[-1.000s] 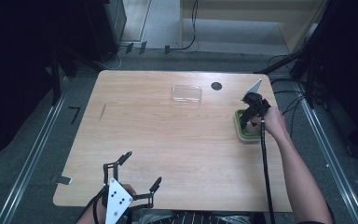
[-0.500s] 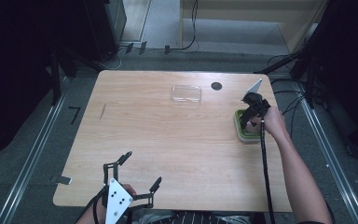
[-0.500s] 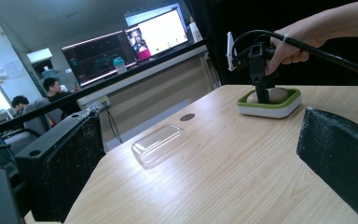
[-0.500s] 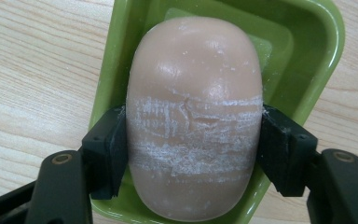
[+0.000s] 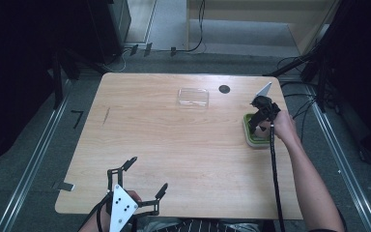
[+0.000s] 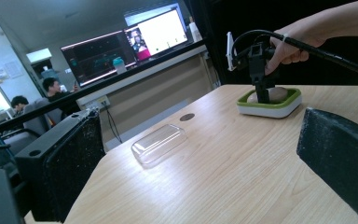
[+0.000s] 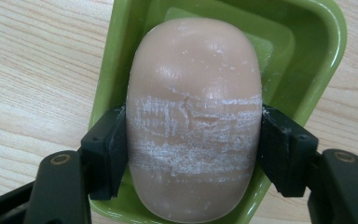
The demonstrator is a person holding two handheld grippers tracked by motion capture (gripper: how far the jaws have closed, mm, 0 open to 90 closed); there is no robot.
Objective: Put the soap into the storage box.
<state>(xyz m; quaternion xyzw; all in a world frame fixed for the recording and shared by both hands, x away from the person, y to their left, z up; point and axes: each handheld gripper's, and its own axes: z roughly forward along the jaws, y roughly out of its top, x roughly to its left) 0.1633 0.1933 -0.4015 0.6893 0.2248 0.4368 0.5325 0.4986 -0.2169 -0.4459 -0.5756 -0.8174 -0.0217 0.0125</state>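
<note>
High view: the right gripper point(image 5: 258, 124) hides most of the green dish point(image 5: 249, 137); the left gripper point(image 5: 136, 179), jaws apart, hovers well away. Left gripper view: a clear lid point(image 6: 159, 144) lies beyond the dish. Right gripper view: jaws clamp the unmarked soap point(image 7: 194, 116) inside the dish.

On my surface point(image 5: 174, 145) a clear lid point(image 5: 192, 97) lies near the far edge, with a dark round hole point(image 5: 224, 89) just beside it. Beyond the surface I see monitors point(image 6: 126, 44) and seated people point(image 6: 51, 88).
</note>
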